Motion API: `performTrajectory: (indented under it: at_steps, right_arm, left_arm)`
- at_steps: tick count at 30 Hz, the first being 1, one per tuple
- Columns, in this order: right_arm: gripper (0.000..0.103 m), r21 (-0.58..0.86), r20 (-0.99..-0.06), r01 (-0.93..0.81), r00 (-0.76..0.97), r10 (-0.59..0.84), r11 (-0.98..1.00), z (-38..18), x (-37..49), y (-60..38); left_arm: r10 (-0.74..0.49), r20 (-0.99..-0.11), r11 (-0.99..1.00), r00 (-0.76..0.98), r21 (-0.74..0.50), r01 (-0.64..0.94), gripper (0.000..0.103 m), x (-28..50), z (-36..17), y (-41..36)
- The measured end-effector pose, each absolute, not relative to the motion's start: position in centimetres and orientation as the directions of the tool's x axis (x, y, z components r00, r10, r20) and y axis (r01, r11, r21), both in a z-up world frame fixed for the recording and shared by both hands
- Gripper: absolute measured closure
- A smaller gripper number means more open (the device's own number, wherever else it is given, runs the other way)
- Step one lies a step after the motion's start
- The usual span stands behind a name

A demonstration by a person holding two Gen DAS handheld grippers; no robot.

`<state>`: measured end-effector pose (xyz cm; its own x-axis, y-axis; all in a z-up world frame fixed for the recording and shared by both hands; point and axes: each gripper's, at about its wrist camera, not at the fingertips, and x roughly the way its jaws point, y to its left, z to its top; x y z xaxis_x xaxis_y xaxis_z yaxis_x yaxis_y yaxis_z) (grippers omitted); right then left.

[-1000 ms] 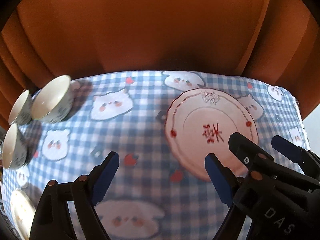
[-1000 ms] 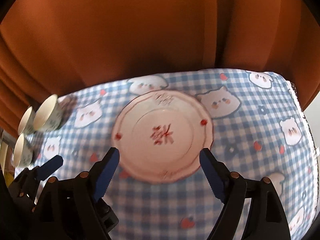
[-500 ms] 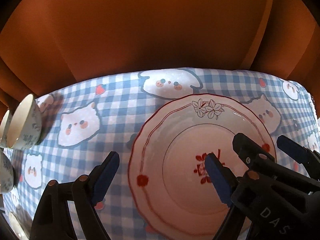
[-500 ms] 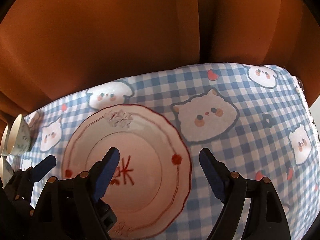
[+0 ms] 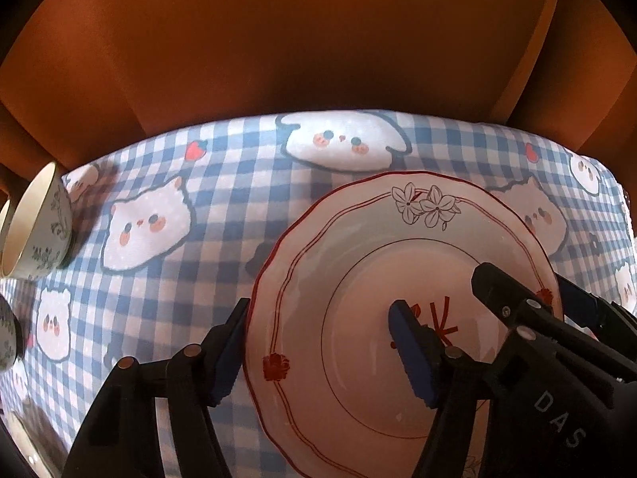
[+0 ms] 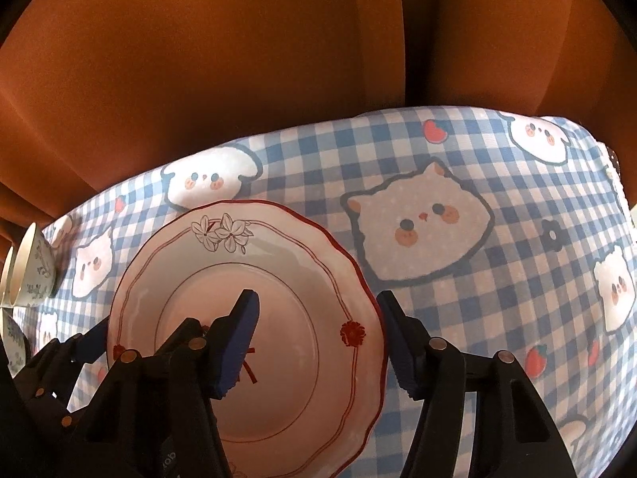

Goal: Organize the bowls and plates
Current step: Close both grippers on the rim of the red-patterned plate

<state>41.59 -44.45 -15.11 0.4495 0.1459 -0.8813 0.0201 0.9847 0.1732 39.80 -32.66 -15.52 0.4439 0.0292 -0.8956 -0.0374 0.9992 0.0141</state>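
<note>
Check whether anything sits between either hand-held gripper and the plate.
Nothing visible does. The left hand-held gripper and right hand-held gripper each straddle an opposite rim of the plate, jaws closing. The bowls stand apart.

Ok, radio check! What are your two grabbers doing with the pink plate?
Left gripper and right gripper straddle opposite rims of plate, jaws closing. Plate flat on checked cloth. Bowls far left, nothing blocking.
</note>
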Motion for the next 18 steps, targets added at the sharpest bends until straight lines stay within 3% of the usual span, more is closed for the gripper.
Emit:
performTrajectory:
  at_steps: [18]
  right_arm:
    - [0.039,0.201,-0.915,0.005,0.357,0.186,0.979,-14.6,31.8,-42.9]
  left_arm:
    - [0.001,-0.937,1.000,0.349,-0.002,-0.008,0.033,29.9,-15.1,-30.2]
